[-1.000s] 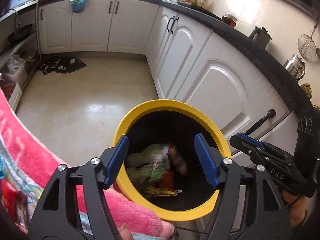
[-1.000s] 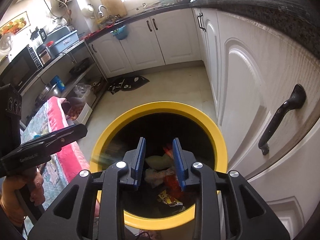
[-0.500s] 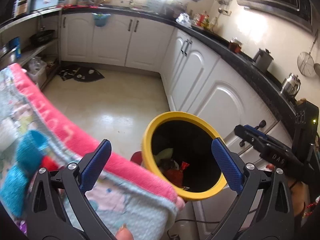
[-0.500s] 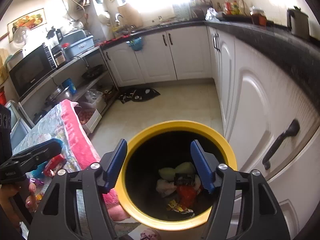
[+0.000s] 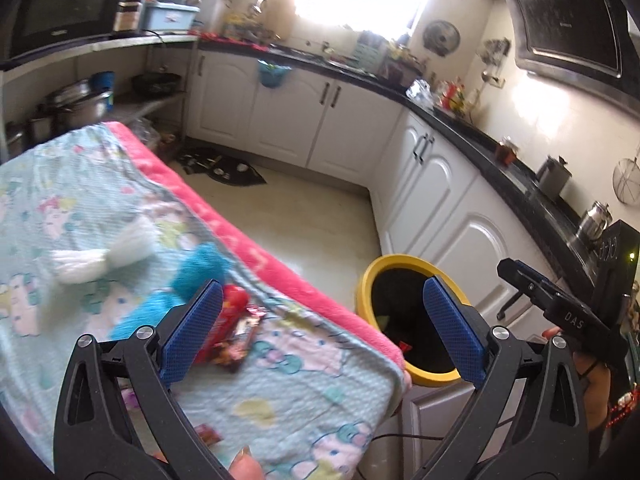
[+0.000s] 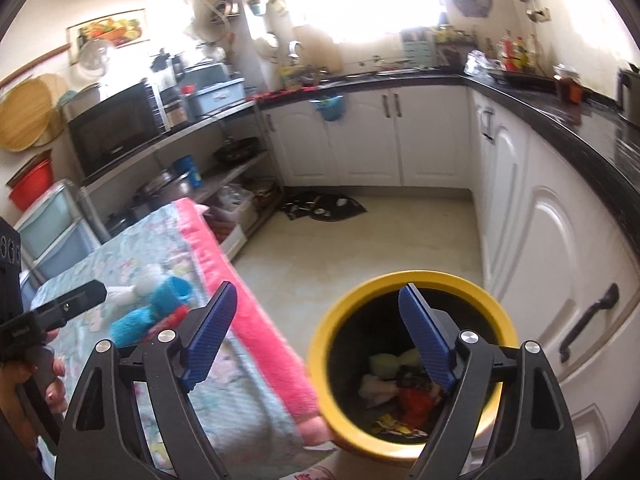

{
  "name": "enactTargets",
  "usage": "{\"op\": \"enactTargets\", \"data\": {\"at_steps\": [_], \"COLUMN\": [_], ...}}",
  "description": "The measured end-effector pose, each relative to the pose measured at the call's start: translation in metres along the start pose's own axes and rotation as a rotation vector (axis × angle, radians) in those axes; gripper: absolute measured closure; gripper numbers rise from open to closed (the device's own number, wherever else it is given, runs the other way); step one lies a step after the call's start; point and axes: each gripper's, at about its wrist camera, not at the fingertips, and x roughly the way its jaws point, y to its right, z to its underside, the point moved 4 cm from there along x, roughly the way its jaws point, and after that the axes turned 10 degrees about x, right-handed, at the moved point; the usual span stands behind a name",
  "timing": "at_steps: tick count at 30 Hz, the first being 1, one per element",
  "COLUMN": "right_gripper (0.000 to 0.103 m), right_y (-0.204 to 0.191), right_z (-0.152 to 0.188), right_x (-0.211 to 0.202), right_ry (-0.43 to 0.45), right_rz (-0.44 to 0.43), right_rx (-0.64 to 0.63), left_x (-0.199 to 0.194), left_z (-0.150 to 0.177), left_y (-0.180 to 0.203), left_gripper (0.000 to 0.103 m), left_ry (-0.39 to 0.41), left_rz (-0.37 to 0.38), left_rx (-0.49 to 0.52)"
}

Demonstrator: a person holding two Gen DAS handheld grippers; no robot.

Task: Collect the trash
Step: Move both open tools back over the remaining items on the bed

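Note:
A yellow-rimmed bin (image 5: pixel 366 280) (image 6: pixel 320 344) stands on the floor beside the table and holds several wrappers (image 6: pixel 400 396). My left gripper (image 5: pixel 320 332) is open and empty above the table's corner. Red snack wrappers (image 5: pixel 234 332) lie on the blanket just by its left finger, next to blue (image 5: pixel 200 272) and white (image 5: pixel 104 252) fluffy items. My right gripper (image 6: pixel 316 340) is open and empty, its right finger over the bin's mouth. It shows at the right edge of the left wrist view (image 5: pixel 560 312).
A table under a light blue blanket with a pink border (image 5: pixel 256 256) (image 6: pixel 248 320) fills the left. White cabinets (image 5: pixel 448 216) with a black counter run along the right and back. A dark mat (image 6: pixel 324 208) lies on the floor.
Both grippers have risen and pulled back from the bin's mouth, and both have opened wider. The left one has swung left over the table, bringing the wrappers into view.

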Motion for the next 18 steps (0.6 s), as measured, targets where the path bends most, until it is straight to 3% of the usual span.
{"op": "enactTargets", "data": {"at_steps": [18], "right_gripper": [0.013], "right_y": [-0.103], "right_z": [0.022], "right_x": [-0.017], "right_ry": [-0.037], "right_rz": [-0.180], "right_rx": [-0.142], "left_x": [-0.101], "left_z": [0.036], "left_y": [-0.067], "left_gripper": [0.011], "left_ry": [0.080], "left_rz": [-0.151], "left_rx": [-0.095]}}
